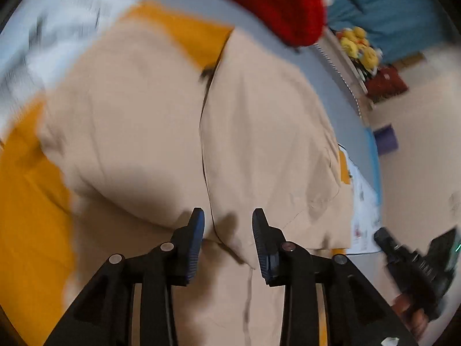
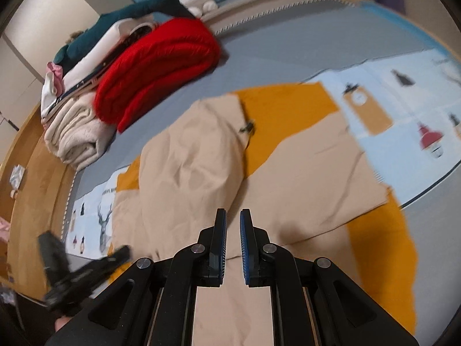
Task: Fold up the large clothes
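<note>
The large beige woven-cotton garment [image 2: 201, 155] with an orange lining fills the centre of both views, spread over a pale printed mat [image 2: 403, 86] on a grey floor; one panel is already folded over along a seam running up the middle of the left wrist view. It looks soft, light and limp, so it should drape and wrinkle rather than hold a crease, and I judge the best hold is a pinch at a hem corner or along the folded edge. The left gripper [image 1: 227, 219] hovers over that edge with jaws set moderately apart, holding nothing. The right gripper [image 2: 233, 219] hangs above the cloth, jaws narrow but apart, also holding nothing. Beyond, in the upper left of the right wrist view, sits a stack of folded clothes topped by a red knitted sweater [image 2: 161, 69].
</note>
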Demonstrator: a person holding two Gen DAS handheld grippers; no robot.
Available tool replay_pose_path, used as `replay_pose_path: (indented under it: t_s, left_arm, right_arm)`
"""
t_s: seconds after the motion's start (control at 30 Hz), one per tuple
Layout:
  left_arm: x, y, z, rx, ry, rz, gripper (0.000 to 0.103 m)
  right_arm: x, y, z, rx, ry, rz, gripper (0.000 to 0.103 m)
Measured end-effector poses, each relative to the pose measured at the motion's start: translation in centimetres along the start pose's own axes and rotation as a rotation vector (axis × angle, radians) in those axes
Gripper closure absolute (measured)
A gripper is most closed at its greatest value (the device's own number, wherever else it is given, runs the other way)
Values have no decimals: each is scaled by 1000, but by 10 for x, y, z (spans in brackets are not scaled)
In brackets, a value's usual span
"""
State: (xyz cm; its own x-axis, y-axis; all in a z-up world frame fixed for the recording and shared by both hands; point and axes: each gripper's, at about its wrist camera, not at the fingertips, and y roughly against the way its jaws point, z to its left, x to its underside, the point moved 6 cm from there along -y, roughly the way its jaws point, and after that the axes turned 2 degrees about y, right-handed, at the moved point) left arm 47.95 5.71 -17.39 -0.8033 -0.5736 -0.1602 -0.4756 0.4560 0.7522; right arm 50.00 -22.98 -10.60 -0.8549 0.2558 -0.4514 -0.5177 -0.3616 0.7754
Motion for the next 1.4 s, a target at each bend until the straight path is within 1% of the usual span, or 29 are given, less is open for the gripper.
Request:
replay_pose_path:
  t_s: [0.07, 0.13, 0.2, 0.23, 0.3, 0.33, 0.37, 0.43, 0.53, 0.63, 0.73, 0.83, 0.9, 0.93, 0.97, 1.0, 1.07, 1.1, 1.17, 1.2, 1.27, 1.3, 1.33, 1.4]
  left_arm:
    - [6, -16, 9, 62, 106, 61, 73]
    - [10, -26, 12, 88, 148, 92, 73]
    - [13, -30, 13, 92, 171, 99, 73]
    - [12, -31, 14, 99, 186, 99, 73]
    - [12, -29, 14, 109, 207, 94, 82]
    - [14, -28, 13, 112, 202, 93, 96]
    - [18, -25, 17, 112, 192, 92, 98]
    - [21, -19, 10, 105, 170, 87, 100]
    - [16, -12, 0, 108, 146, 70, 101]
    - [15, -9, -7, 77, 106, 57, 101]
    - [19, -14, -5, 42, 96, 90, 101]
    - [18, -17, -5, 35, 103, 110, 101]
    - [17, -18, -8, 29, 79, 115, 101]
    - [17, -19, -9, 21, 64, 118, 101]
    - [17, -19, -10, 17, 59, 115, 101]
    - [16, -20, -12, 17, 59, 113, 101]
    - [15, -21, -13, 27, 58, 111, 101]
    - [15, -21, -13, 25, 54, 107, 101]
    - [19, -28, -13, -14, 17, 114, 101]
    - [22, -33, -13, -35, -2, 128, 101]
    - [27, -39, -11, -77, -14, 151, 98]
    - [27, -39, -9, -83, -8, 147, 98]
    - [26, -36, -9, -84, 0, 139, 97]
    - [23, -30, -10, -110, -6, 117, 96]
  right_arm:
    - [2, -10, 4, -17, -1, 18, 91]
    - [5, -24, 8, -52, -16, 49, 88]
    - [7, -34, 8, -77, -37, 65, 83]
    - [7, -39, 8, -81, -43, 72, 83]
    - [7, -51, 8, -89, -47, 83, 82]
    - [6, -55, 8, -91, -47, 86, 82]
    - [5, -59, 7, -94, -47, 88, 81]
    - [2, -63, 4, -102, -63, 89, 80]
    - [-3, -70, -2, -123, -113, 80, 77]
    - [-8, -77, -5, -134, -132, 82, 76]
    - [-6, -87, -7, -150, -148, 104, 75]
    - [-4, -99, -11, -151, -165, 128, 75]
    - [-4, -102, -9, -158, -158, 124, 75]
    - [-4, -102, -8, -159, -150, 120, 75]
    - [-4, -101, -4, -162, -128, 106, 83]
    - [-5, -97, -2, -157, -110, 81, 98]
    - [-8, -91, -4, -139, -127, 31, 100]
    - [-6, -92, -9, -122, -149, 40, 101]
    - [3, -101, -18, -63, -173, 85, 101]
    - [11, -110, -23, -12, -169, 125, 101]
    - [19, -118, -24, 33, -161, 156, 100]
    - [20, -119, -24, 42, -166, 157, 100]
    - [19, -118, -23, 46, -170, 155, 96]
    - [14, -113, -22, 81, -163, 141, 84]
